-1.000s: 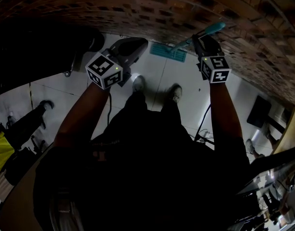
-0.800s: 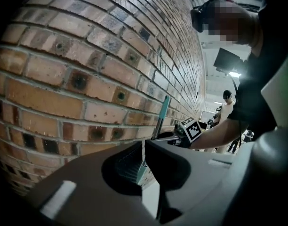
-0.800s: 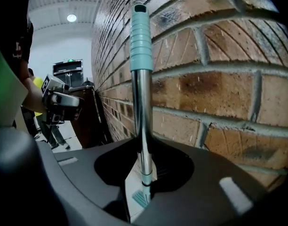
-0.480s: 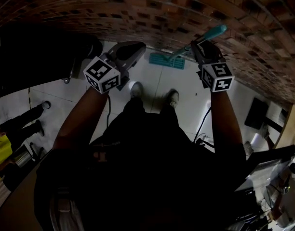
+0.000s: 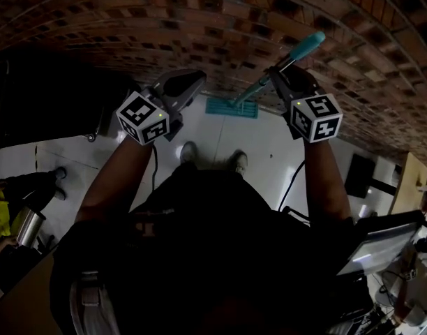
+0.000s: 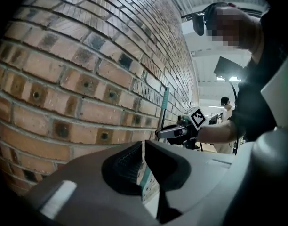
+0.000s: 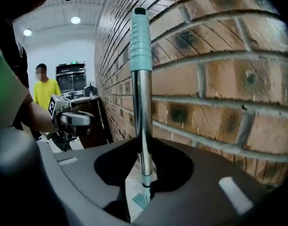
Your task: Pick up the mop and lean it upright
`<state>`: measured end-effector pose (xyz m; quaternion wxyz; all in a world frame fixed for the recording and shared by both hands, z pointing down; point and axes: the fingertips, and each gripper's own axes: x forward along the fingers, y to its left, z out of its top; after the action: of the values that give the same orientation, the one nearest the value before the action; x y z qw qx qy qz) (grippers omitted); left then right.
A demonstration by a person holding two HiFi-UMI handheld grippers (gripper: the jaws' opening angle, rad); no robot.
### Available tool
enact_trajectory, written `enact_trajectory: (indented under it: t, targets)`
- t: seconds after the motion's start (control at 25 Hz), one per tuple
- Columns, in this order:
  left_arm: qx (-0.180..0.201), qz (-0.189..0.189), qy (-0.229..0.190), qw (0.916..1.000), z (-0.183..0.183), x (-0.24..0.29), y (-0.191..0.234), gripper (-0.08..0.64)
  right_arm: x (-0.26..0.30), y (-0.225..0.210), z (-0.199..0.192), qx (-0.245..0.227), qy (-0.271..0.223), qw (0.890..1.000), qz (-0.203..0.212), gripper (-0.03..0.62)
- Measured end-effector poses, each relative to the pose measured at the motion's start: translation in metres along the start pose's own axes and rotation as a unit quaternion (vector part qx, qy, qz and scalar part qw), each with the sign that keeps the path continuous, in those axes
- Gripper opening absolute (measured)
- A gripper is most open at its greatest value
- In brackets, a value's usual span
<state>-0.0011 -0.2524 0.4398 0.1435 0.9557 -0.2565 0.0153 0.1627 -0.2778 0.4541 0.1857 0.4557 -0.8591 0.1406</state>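
The mop has a metal pole with a teal grip (image 5: 308, 45) at its top and a flat teal head (image 5: 231, 107) on the pale floor by the brick wall. My right gripper (image 5: 282, 75) is shut on the mop pole (image 7: 143, 126), which stands nearly upright between its jaws, its teal grip (image 7: 140, 36) close to the bricks. My left gripper (image 5: 189, 82) is held up to the left of the mop, its jaws shut with nothing between them. From the left gripper view, the mop pole (image 6: 164, 107) and the right gripper (image 6: 179, 132) show beside the wall.
A brick wall (image 5: 199, 19) runs across the front. Dark furniture (image 5: 53, 96) stands at the left against it. My own shoes (image 5: 189, 152) are just behind the mop head. A person in yellow (image 7: 45, 91) stands off to the left.
Both grippers have risen toward the wall. The mop handle has come up steeper with the right gripper, while its head stays on the floor.
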Motion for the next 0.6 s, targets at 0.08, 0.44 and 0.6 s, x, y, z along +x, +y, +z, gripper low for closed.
enact_trajectory:
  t: [0.08, 0.44, 0.6]
  targets:
    - [0.006, -0.001, -0.008, 0.9999, 0.015, -0.002, -0.005, 0.003, -0.011, 0.004, 0.018, -0.005, 0.000, 1.000, 0.006, 0.109]
    - [0.038, -0.010, -0.048, 0.9981, 0.086, -0.010, -0.026, 0.003, -0.062, 0.016, 0.112, -0.036, -0.008, 0.999, 0.033, 0.109]
    - [0.034, -0.013, -0.059, 0.9976, 0.110, -0.018, -0.033, 0.003, -0.082, 0.026, 0.152, -0.046, -0.009, 0.998, 0.048, 0.109]
